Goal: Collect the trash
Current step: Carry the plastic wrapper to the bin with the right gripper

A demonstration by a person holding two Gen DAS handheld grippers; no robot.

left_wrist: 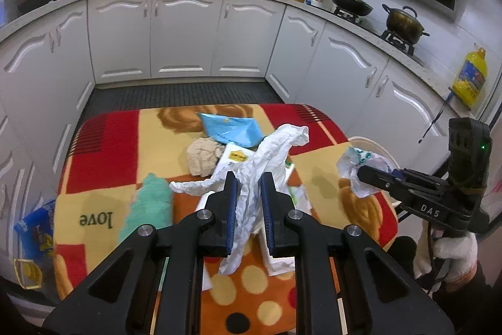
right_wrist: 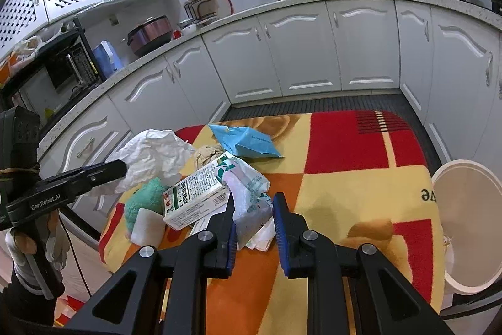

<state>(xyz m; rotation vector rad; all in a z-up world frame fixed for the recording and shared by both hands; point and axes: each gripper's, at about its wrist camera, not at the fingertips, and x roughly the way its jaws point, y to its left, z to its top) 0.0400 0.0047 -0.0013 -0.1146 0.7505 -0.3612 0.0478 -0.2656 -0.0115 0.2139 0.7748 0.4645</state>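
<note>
My left gripper [left_wrist: 250,182] is shut on a long crumpled white paper [left_wrist: 269,146], which hangs lifted above the blanket-covered table [left_wrist: 103,153]. From the right wrist view, that left gripper [right_wrist: 123,167] shows at the left with the white paper [right_wrist: 150,153] bunched at its tip. My right gripper [right_wrist: 254,199] is shut on a white plastic wrapper with green print [right_wrist: 248,193], raised off the table. It appears at the right in the left wrist view, right gripper [left_wrist: 360,171] with the wrapper [left_wrist: 357,160] in its jaws.
On the table lie a blue packet [right_wrist: 248,142], a brown paper ball [left_wrist: 202,157], a teal cloth [left_wrist: 150,200], a white medicine box [right_wrist: 194,197] and a white pad [right_wrist: 147,225]. A white bin [right_wrist: 464,225] stands beside the table's right edge. White kitchen cabinets ring the floor.
</note>
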